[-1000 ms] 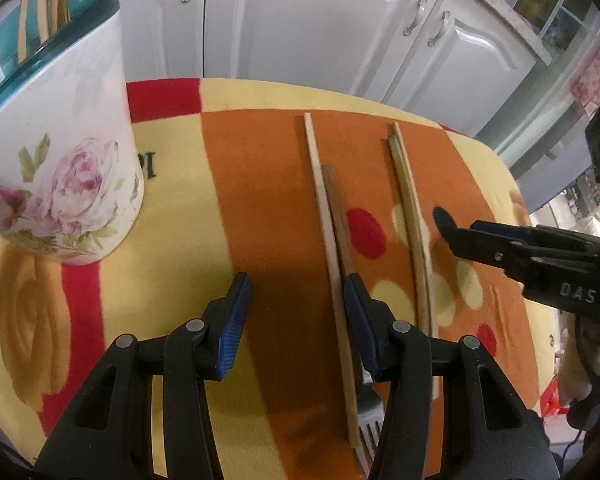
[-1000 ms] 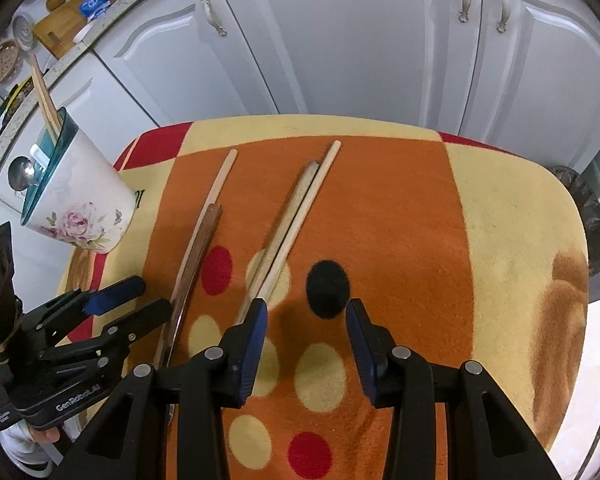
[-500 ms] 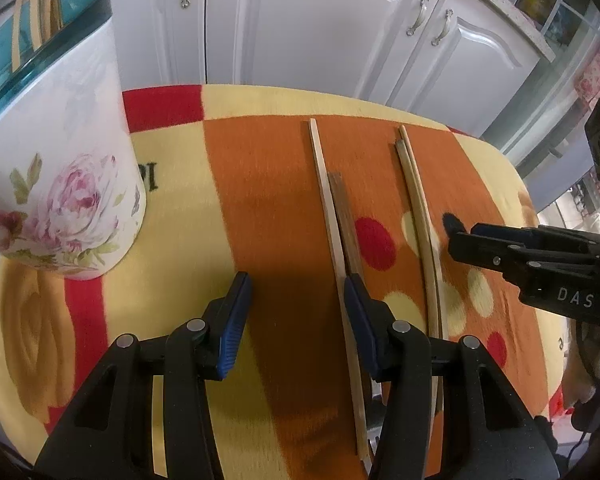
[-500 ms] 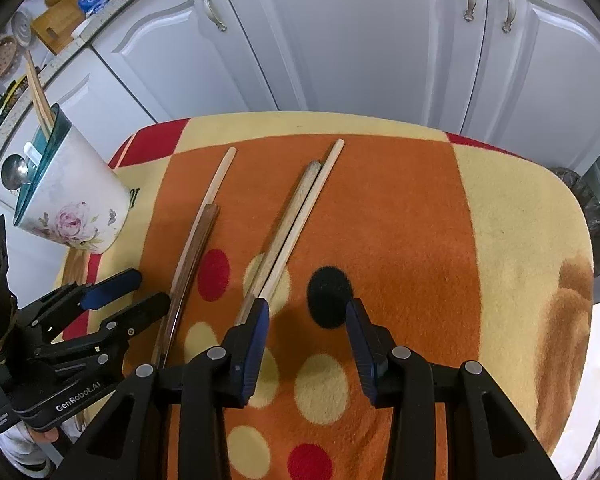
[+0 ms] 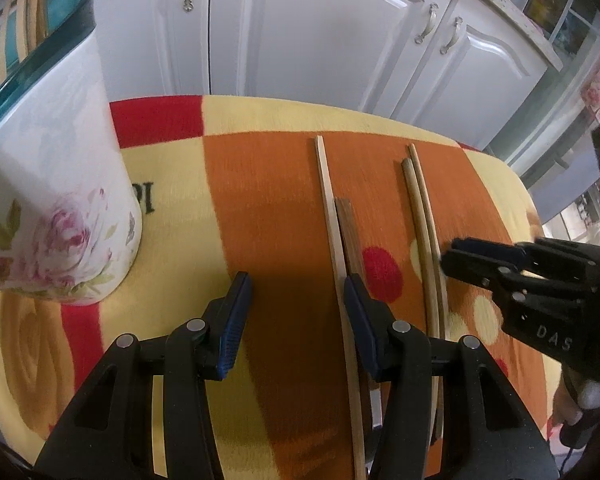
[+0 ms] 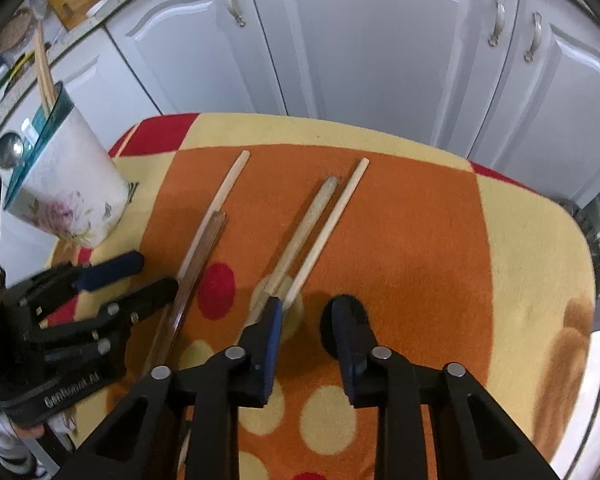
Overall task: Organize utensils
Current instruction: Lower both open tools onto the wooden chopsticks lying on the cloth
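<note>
Two pale chopsticks (image 6: 308,240) lie side by side near the middle of the orange panel of the blanket-covered table (image 6: 540,264), their far tips pointing toward the table's far edge and its white cabinet doors (image 6: 380,48). Their near ends pass under the left finger of the right gripper (image 6: 306,312). That gripper's jaws have just been closing, yet nothing sits between them: they stand apart over a black dot on the cloth, the chopsticks just outside the left pad.

Toward the table's left side lies a third pale chopstick (image 5: 332,232) with a dark wood-handled utensil (image 5: 350,236) touching along its right; what kind of head the utensil has cannot be told here. Both run from the far half of the table back toward the near edge, passing just right of the right finger of the left gripper (image 5: 296,292), whose jaws stand wide with only bare cloth between them. From the left wrist view, the pair of chopsticks (image 5: 424,232) lies further right, with the right gripper's tips (image 5: 460,256) just beside it.

At the far left corner stands a white flowered holder (image 5: 56,184) with a teal rim, upright, with wooden sticks (image 6: 44,72) already standing in it. A metal spoon (image 6: 9,152) shows beyond its left side.
</note>
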`<state>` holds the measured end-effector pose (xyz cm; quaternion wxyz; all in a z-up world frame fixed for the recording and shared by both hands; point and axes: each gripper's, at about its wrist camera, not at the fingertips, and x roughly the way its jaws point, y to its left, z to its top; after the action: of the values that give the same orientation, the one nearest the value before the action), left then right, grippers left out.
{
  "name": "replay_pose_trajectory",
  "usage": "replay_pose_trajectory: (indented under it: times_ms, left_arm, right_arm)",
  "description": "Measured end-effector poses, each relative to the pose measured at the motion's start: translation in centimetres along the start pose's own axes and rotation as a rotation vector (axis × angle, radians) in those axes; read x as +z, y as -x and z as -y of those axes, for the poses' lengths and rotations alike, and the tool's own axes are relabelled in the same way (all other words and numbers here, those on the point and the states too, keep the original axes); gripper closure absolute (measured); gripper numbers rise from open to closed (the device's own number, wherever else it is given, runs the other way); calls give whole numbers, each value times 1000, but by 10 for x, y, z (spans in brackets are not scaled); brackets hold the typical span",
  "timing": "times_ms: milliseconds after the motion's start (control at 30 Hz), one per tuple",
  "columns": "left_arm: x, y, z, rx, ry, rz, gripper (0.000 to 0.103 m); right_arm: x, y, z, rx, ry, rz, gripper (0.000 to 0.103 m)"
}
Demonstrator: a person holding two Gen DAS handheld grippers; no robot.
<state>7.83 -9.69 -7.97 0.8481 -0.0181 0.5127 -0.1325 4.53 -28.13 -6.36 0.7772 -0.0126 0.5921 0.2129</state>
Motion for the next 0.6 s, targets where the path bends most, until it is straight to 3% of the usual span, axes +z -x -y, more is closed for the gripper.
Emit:
replay_pose_trajectory:
  times_ms: [67, 233, 600]
  left_arm:
    - [1, -1, 1, 2, 3, 3, 56]
    - [1, -2, 3, 6, -4, 4, 56]
    - [4, -8, 15, 73, -75, 20, 56]
  right_arm:
    - [0, -2, 4, -24, -3, -21, 82]
    - [3, 2, 8, 103, -88, 1, 82]
    - [-2, 0, 9, 63, -68, -11, 82]
